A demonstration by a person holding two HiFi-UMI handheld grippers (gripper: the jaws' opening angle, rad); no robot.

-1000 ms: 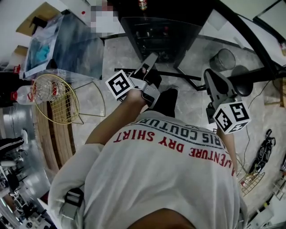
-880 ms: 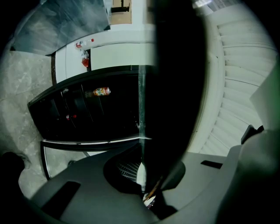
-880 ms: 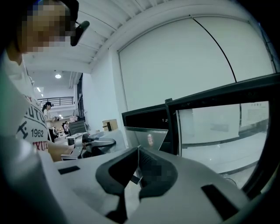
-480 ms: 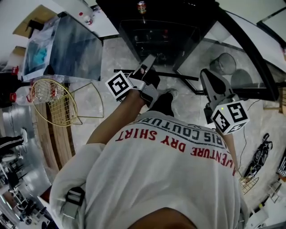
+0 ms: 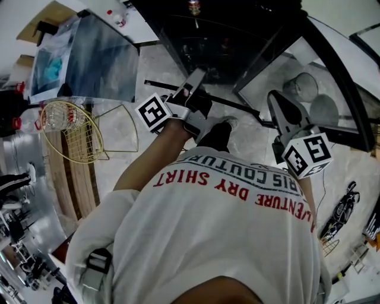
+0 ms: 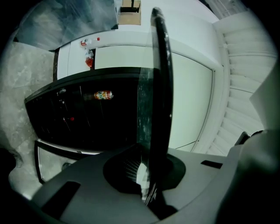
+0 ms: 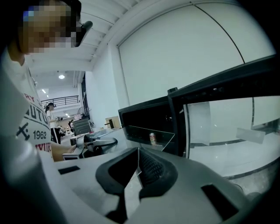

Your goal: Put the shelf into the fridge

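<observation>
I hold a clear glass shelf (image 5: 228, 59) between both grippers, in front of the open black fridge (image 5: 225, 24). My left gripper (image 5: 196, 76) is shut on the shelf's left edge; in the left gripper view the dark-rimmed pane (image 6: 151, 113) runs edge-on up from the jaws (image 6: 146, 192). My right gripper (image 5: 274, 98) is shut on the right edge; in the right gripper view the pane (image 7: 151, 131) stretches from the jaws (image 7: 136, 168) toward the fridge (image 7: 144, 118). A drink can (image 5: 194, 7) stands inside the fridge.
The fridge's black-framed glass door (image 5: 309, 77) stands open at the right. A gold wire basket (image 5: 71, 130) sits on the floor at the left. My shoe (image 5: 217, 133) is just below the shelf. Cables (image 5: 338, 211) lie at the far right.
Both grippers and the shelf have moved nearer the fridge, which now looms larger in the right gripper view. In the left gripper view the shelf's edge looks narrower than before.
</observation>
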